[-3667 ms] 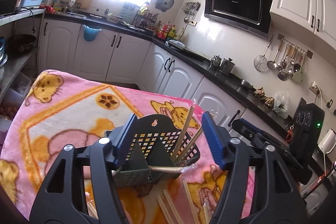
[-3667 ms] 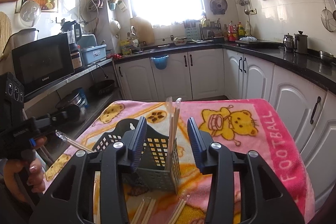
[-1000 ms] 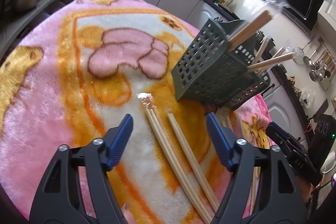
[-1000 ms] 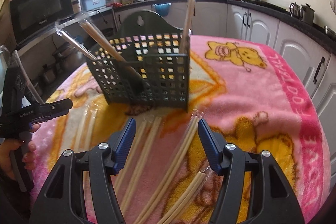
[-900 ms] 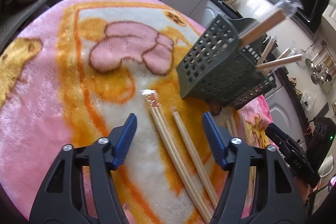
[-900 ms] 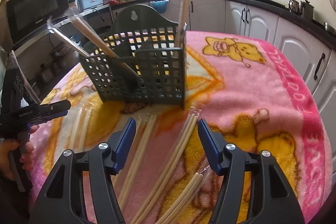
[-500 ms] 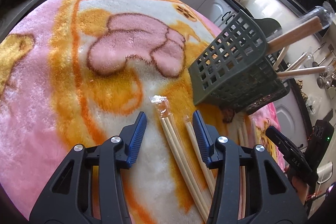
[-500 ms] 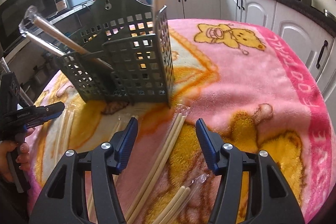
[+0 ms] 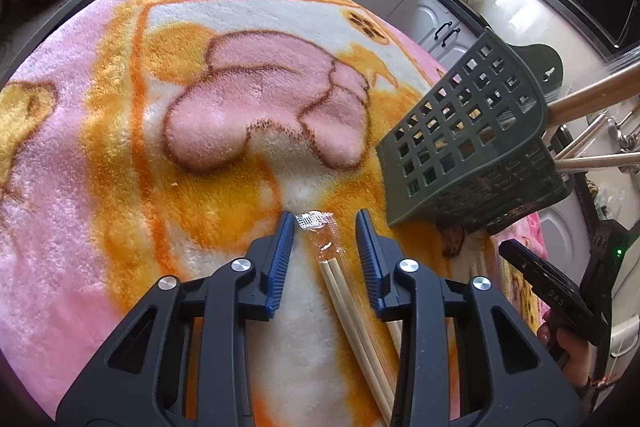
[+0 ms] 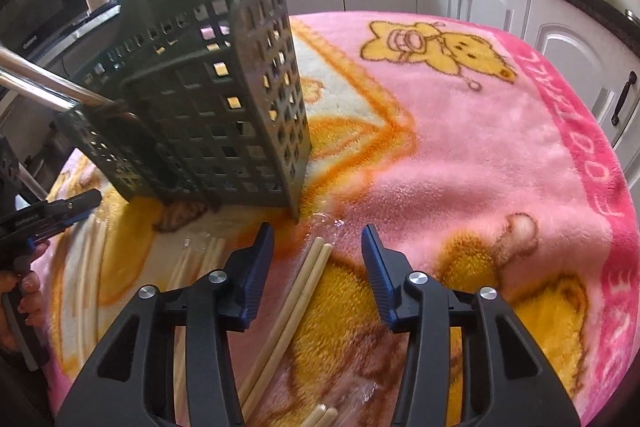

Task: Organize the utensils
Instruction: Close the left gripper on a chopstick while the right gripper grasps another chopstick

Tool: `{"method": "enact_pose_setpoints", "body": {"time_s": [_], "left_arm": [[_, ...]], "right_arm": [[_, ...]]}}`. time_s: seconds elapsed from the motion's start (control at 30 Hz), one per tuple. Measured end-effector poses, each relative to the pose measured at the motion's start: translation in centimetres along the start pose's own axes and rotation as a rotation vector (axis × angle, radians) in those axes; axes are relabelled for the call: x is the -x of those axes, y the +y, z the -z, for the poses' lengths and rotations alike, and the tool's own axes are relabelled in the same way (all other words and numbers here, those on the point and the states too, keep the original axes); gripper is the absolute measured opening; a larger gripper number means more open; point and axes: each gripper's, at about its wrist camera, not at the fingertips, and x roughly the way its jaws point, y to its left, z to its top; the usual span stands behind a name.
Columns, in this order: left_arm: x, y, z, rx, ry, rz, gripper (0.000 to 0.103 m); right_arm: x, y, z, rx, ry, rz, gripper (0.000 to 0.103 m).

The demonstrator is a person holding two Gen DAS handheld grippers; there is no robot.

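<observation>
Kitchen; pink cartoon blanket over the work surface.

Caddy: dark green, perforated, upright on the blanket, several wrapped chopsticks already leaning out.

Left pair: pale chopsticks in clear wrap, flat on the blanket. Lies between the pads of the left gripper, long axis running away from the caddy toward the camera, wrapper tip foremost. Jaws have just been closing; pads not yet touching.

Right pair: same kind, flat, tips just short of the caddy's corner. Straddled by the right gripper; jaws closing too, wider gap, no contact.

Each gripper is nearest its own pair.
</observation>
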Motion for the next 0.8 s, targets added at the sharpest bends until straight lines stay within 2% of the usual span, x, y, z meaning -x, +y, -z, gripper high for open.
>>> {"method": "enact_pose_setpoints", "body": {"time_s": [0.3, 0.63, 0.8], "left_arm": [[-0.2, 0.7, -0.1, 0.013, -0.01, -0.003, 0.013], [0.1, 1.3, 0.2, 0.03, -0.017, 0.016, 0.009], [0.0, 1.6, 0.1, 0.042, -0.017, 0.031, 0.007]], "right_arm": [[-1.7, -0.8, -0.6, -0.021, 0.036, 0.007, 0.035], [-1.4, -1.7, -0.5, -0.053, 0.028, 0.007, 0.013], [-0.3, -1.9, -0.3, -0.098, 0.002, -0.036, 0.012]]}}
